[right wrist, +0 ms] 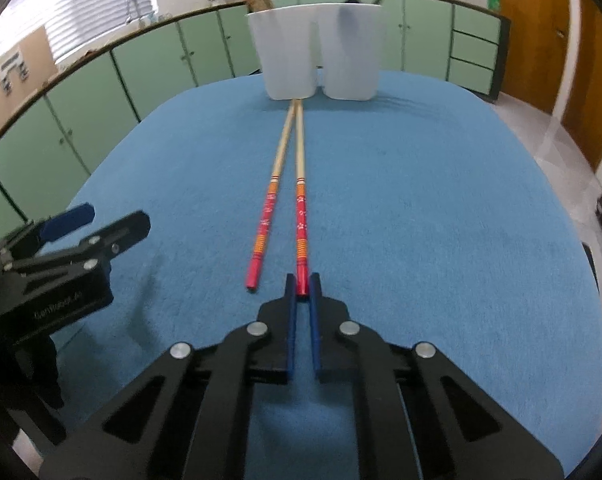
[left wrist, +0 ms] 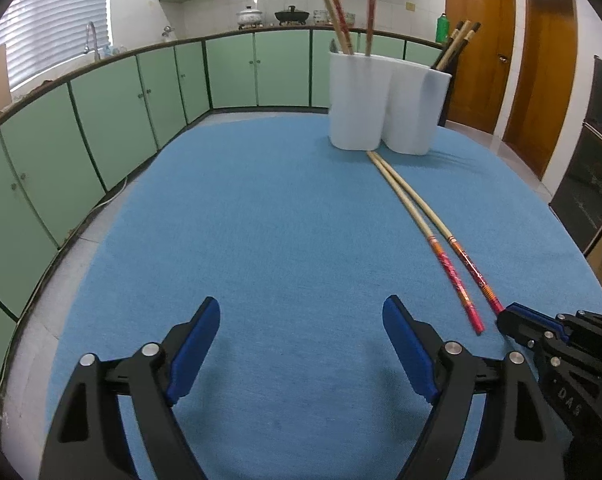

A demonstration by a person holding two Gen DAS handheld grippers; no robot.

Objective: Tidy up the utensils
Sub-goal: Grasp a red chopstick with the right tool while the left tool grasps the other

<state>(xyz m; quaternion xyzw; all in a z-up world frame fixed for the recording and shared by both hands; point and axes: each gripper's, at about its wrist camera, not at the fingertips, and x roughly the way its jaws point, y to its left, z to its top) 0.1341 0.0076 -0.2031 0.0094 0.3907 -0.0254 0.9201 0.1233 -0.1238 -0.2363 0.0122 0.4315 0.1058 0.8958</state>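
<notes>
Two long chopsticks with red patterned handles lie side by side on the blue cloth, tips toward a white two-part utensil holder [left wrist: 385, 104] [right wrist: 317, 52]. My right gripper [right wrist: 302, 286] [left wrist: 513, 316] is shut on the red end of the right chopstick [right wrist: 301, 216] [left wrist: 473, 268], which still lies on the cloth. The left chopstick [right wrist: 267, 216] [left wrist: 449, 268] lies free beside it. My left gripper [left wrist: 301, 320] [right wrist: 97, 224] is open and empty, low over the cloth to the left. The holder has red-handled chopsticks [left wrist: 341, 16] in its left part and dark-tipped ones [left wrist: 457, 40] in its right.
The blue cloth [left wrist: 261, 220] covers the table. Green kitchen cabinets [left wrist: 141, 92] run along the far side and left, with a sink tap [left wrist: 91, 38] and pots [left wrist: 291, 14] on the counter. Wooden doors [left wrist: 513, 60] stand at the right.
</notes>
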